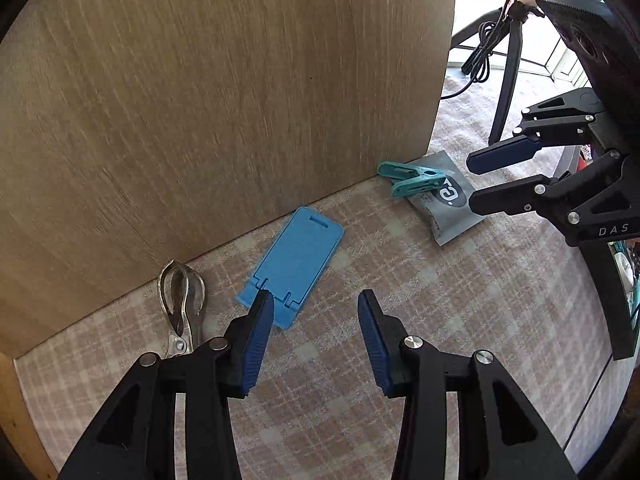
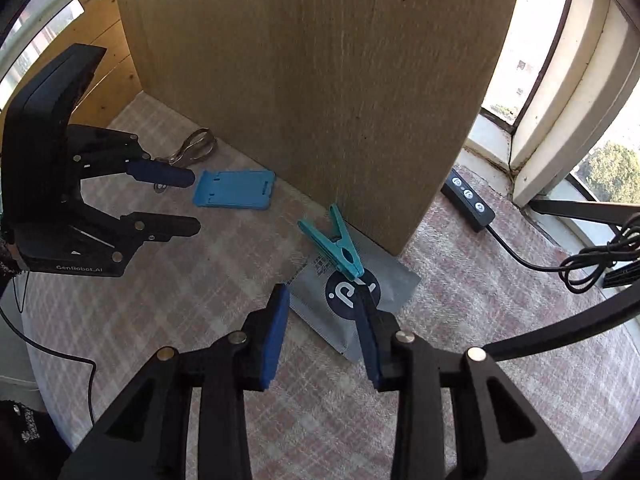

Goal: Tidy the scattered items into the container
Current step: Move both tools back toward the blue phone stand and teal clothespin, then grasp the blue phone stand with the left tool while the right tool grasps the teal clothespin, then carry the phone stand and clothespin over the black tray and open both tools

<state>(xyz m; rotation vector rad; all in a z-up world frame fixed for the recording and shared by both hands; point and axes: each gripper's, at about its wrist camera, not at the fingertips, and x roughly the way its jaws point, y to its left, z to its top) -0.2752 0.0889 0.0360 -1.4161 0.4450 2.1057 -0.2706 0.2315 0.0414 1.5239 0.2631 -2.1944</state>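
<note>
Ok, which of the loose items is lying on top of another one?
The teal clip. Its jaw end rests on the grey packet, while the blue stand and the metal tool lie alone on the cloth.

shiny metal scissors [image 1: 182, 308] | matt plastic stand [image 1: 294, 266] (blue) | woven cloth [image 1: 400, 360]
</note>
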